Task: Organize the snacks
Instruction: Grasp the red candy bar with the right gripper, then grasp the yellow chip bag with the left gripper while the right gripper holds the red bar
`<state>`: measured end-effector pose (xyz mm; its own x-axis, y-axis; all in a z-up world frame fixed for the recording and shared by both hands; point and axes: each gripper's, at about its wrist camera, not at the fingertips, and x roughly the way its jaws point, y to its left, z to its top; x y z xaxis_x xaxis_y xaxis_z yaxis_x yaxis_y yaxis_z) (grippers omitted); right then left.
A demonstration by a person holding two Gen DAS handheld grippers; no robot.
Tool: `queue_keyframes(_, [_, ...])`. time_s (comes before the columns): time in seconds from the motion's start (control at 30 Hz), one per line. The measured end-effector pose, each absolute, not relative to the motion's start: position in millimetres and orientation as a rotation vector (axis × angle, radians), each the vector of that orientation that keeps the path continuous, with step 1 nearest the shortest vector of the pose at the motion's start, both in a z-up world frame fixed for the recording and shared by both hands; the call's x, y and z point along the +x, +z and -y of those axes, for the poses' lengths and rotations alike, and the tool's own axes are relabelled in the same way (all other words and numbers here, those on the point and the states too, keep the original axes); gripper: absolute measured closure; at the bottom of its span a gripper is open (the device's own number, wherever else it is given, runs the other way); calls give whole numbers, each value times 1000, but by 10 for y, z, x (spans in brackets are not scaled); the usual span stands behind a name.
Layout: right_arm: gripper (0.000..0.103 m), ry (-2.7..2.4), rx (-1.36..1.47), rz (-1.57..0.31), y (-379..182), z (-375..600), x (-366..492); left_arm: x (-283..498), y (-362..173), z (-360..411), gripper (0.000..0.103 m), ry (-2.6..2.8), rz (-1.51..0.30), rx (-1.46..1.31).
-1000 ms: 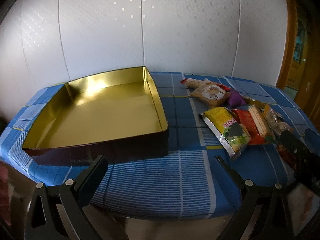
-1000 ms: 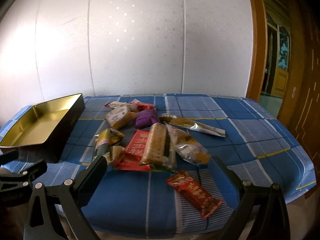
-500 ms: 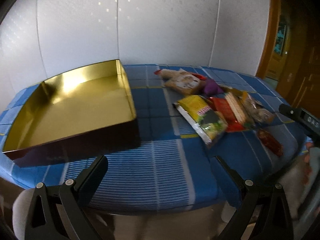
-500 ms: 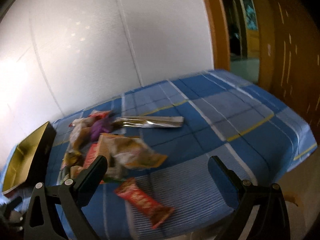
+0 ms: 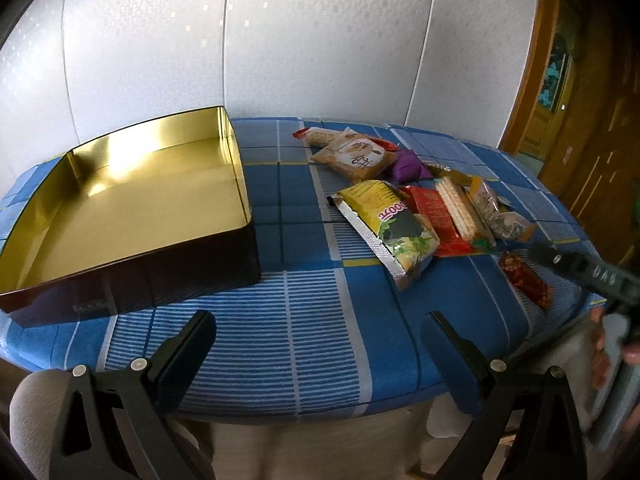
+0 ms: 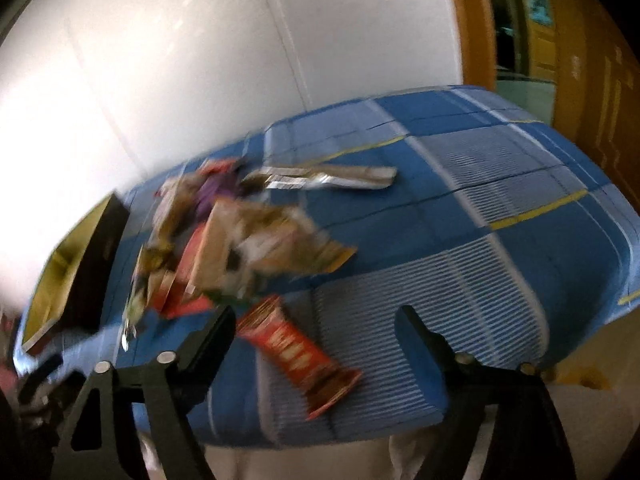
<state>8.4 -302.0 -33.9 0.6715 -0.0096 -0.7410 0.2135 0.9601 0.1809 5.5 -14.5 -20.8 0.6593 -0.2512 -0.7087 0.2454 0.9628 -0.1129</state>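
Note:
An empty gold tin tray (image 5: 132, 200) stands on the left of a blue checked table; its dark wall shows in the right wrist view (image 6: 90, 276). A pile of snack packets lies to its right: a yellow bag (image 5: 388, 224), a red pack (image 5: 436, 216), a wafer pack (image 5: 458, 208), a purple packet (image 5: 408, 166). A red bar (image 5: 526, 280) lies apart by the front edge, also in the right wrist view (image 6: 300, 354). My left gripper (image 5: 318, 338) is open and empty at the front edge. My right gripper (image 6: 316, 328) is open, tilted, just in front of the red bar.
A silver-edged long packet (image 6: 324, 178) lies at the back of the pile. The white wall (image 5: 320, 40) stands behind the table. A wooden door frame (image 5: 552, 60) is on the right. The table's front edge (image 5: 320, 404) drops off below the left gripper.
The right gripper has swung right and tilted, and moved closer to the red bar; its view is blurred. The left gripper has turned right, so the snack pile sits nearer its centre.

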Motion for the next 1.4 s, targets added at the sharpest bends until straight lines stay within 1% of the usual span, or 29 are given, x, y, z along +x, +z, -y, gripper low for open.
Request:
queue_keyframes(0.03, [32, -121, 230, -845, -369, 2960, 99, 50, -208, 141, 0, -286, -802, -10])
queue_keyframes(0.1, [49, -102, 212, -879, -431, 2907, 114, 41, -202, 135, 0, -289, -796, -8])
queue_keyframes(0.13, [50, -105, 196, -876, -444, 2880, 108, 34, -195, 135, 0, -285, -791, -3])
queue_keyframes(0.2, [63, -90, 187, -880, -459, 2851, 112, 10, -175, 152, 0, -272, -773, 16])
queue_keyframes(0.23, [64, -86, 173, -876, -468, 2819, 111, -1, -166, 166, 0, -267, -765, 24])
queue_keyframes(0.3, [73, -65, 150, -876, -474, 2759, 123, -4, -168, 190, 0, -278, -766, 24])
queue_keyframes(0.37, [76, -31, 151, -875, -462, 2718, 129, 4, -180, 220, 0, -311, -782, -4])
queue_keyframes(0.5, [76, -13, 144, -867, -462, 2647, 170, 49, -188, 313, 0, -349, -837, -48])
queue_keyframes(0.67, [77, -7, 187, -863, -467, 2710, 158, 208, -121, 414, 0, -355, -879, -180])
queue_keyframes(0.77, [79, -6, 212, -865, -469, 2745, 173, 276, -57, 521, 0, -342, -868, -167])
queue_keyframes(0.9, [79, -4, 225, -866, -469, 2748, 176, 492, -33, 722, 0, -311, -874, -117])
queue_keyframes(1.1, [79, 1, 240, -867, -471, 2763, 179, 817, -169, 860, 1, -276, -965, -118])
queue_keyframes(1.17, [79, 4, 246, -867, -471, 2776, 177, 894, -228, 866, 6, -263, -991, -142])
queue_keyframes(1.23, [79, 5, 248, -867, -472, 2781, 176, 940, -279, 879, 15, -268, -1005, -160])
queue_keyframes(1.27, [79, 6, 248, -866, -472, 2783, 176, 966, -306, 893, 17, -271, -1015, -160])
queue_keyframes(1.3, [79, 5, 248, -866, -472, 2783, 176, 988, -335, 912, 23, -276, -1023, -153])
queue_keyframes(1.4, [79, 6, 252, -866, -471, 2785, 175, 995, -350, 939, 33, -282, -1006, -124])
